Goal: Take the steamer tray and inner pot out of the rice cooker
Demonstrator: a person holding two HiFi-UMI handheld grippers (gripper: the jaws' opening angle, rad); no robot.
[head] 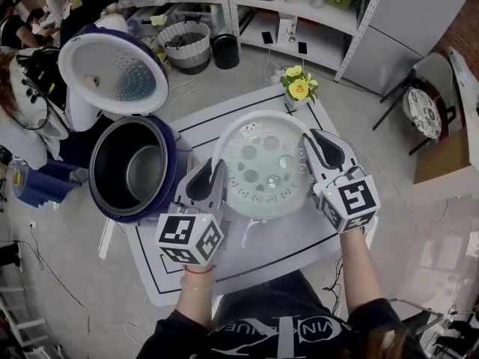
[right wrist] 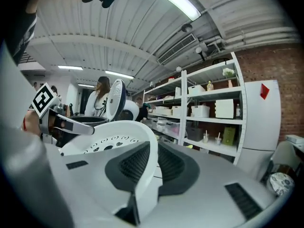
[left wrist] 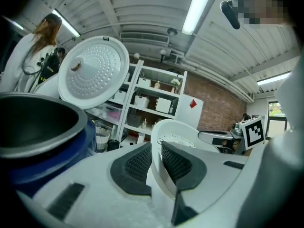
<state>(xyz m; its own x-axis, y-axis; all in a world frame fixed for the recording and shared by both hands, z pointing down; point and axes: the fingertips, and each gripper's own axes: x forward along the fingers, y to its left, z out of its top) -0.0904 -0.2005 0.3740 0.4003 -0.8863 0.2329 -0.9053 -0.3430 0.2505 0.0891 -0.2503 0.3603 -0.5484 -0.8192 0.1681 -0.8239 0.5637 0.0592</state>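
Jaws of the left gripper are clamped on the near-left rim of the steamer tray, the thin white wall pinched between the two ribbed black pads. The right gripper bites the opposite, right-hand rim in the same way, pads pressed on either side of the plastic. Between them the tray, white, round and perforated with holes, sits level over the middle of the tabletop, clear of the cooker. From above it is hard to say whether its base touches the surface or hangs just over it.

At the left edge of the tabletop stands the blue rice cooker, just beside the tray. Its lid is tipped fully back and shows a white, dimpled underside. The grey inner pot sits in the cooker body. A small bunch of yellow flowers stands at the far right corner of the tabletop, just beyond the tray's far rim.
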